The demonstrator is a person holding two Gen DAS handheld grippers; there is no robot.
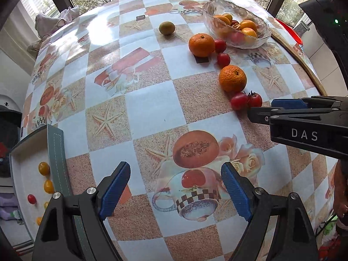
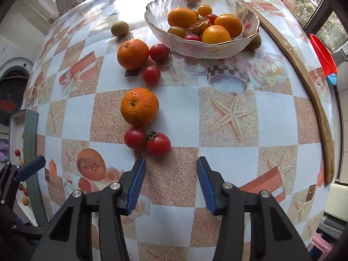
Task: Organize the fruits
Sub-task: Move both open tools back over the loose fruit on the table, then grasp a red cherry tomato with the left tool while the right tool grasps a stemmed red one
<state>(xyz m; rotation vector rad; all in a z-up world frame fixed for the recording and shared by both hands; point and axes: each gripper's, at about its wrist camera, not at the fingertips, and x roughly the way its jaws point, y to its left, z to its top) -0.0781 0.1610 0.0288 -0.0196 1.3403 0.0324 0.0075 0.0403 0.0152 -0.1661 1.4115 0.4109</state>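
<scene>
My right gripper (image 2: 171, 184) is open and empty, just in front of two red tomatoes (image 2: 148, 141) on the table. Behind them lies a near orange (image 2: 139, 106), then two more tomatoes (image 2: 155, 62) and a far orange (image 2: 132, 53). A glass bowl (image 2: 165, 37) at the back holds oranges and small tomatoes. A green fruit (image 2: 119, 28) lies left of the bowl, another (image 2: 255, 41) right of it. My left gripper (image 1: 175, 192) is open and empty over the tablecloth. The right gripper (image 1: 261, 111) shows in the left wrist view beside the tomatoes (image 1: 245, 100).
A white tray (image 1: 21, 182) with a grey-green rim at the table's left edge holds small yellow and red tomatoes. A wooden strip (image 2: 304, 82) runs along the table's right edge. A red basin (image 2: 322, 52) sits beyond it. Cloth (image 1: 54, 19) lies at the far left.
</scene>
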